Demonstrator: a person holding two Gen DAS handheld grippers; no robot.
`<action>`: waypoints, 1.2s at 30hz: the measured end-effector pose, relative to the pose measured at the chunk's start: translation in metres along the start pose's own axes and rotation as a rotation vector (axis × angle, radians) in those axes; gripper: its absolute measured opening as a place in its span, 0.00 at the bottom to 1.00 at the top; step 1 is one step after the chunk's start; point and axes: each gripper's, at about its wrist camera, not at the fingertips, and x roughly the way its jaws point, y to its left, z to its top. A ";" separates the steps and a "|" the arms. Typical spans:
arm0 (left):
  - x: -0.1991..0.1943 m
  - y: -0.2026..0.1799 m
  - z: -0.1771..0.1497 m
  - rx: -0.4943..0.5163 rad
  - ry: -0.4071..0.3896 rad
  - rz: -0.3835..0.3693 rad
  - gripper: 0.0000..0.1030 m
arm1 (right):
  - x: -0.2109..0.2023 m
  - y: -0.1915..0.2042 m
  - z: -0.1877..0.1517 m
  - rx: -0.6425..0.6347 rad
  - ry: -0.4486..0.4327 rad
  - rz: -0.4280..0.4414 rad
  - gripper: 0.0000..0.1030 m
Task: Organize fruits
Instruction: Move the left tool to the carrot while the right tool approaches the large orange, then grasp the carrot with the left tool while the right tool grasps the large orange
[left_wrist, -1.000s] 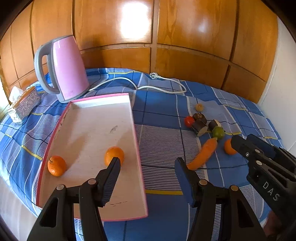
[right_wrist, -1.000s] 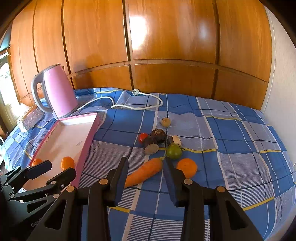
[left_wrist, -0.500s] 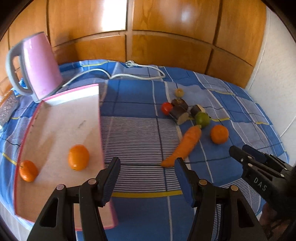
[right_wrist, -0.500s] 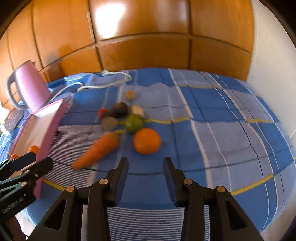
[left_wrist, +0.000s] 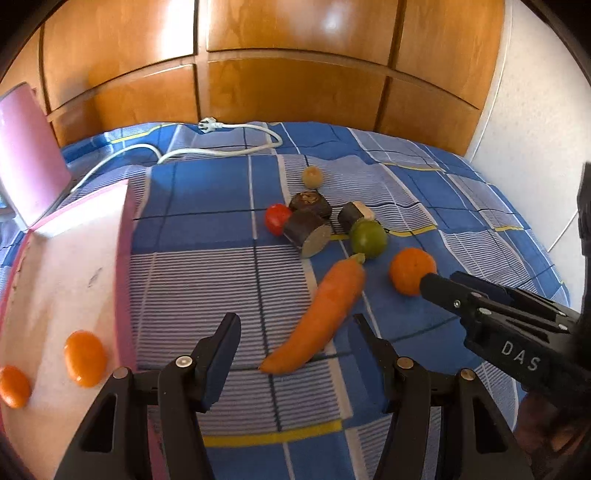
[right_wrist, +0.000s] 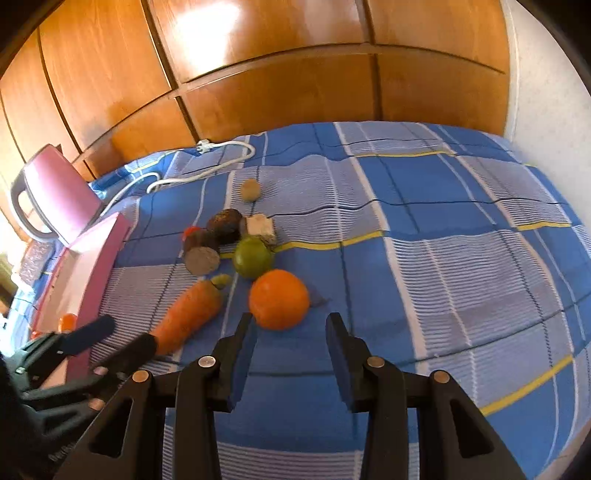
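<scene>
A carrot (left_wrist: 317, 317) lies on the blue plaid cloth, its tip between the open fingers of my left gripper (left_wrist: 295, 343). An orange (right_wrist: 279, 299) lies just ahead of my open, empty right gripper (right_wrist: 290, 336); it also shows in the left wrist view (left_wrist: 412, 271). Behind them lie a green lime (right_wrist: 253, 256), a small tomato (left_wrist: 277, 218), dark cut root pieces (left_wrist: 308, 232) and a small yellowish fruit (right_wrist: 250, 189). Two oranges (left_wrist: 85, 358) rest in the pink-rimmed tray (left_wrist: 122, 280) at the left.
A pink kettle (right_wrist: 61, 195) stands behind the tray with its white cord (left_wrist: 221, 147) trailing across the cloth. Wooden panels (left_wrist: 295, 74) close off the back and a white wall (left_wrist: 535, 129) the right. The right gripper's body (left_wrist: 517, 332) shows at the lower right of the left wrist view.
Both grippers have swung right and moved in. The left gripper went from the tray to the carrot; the right gripper went from the carrot to the orange.
</scene>
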 end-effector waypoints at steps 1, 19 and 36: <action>0.003 0.000 0.001 -0.001 0.005 -0.010 0.59 | 0.002 0.000 0.002 0.004 0.004 0.014 0.41; 0.043 -0.016 0.014 0.029 0.037 -0.065 0.46 | 0.036 -0.003 0.014 0.016 0.079 0.049 0.39; 0.021 -0.018 -0.006 0.006 0.048 -0.044 0.27 | 0.020 -0.008 0.001 0.018 0.092 0.048 0.37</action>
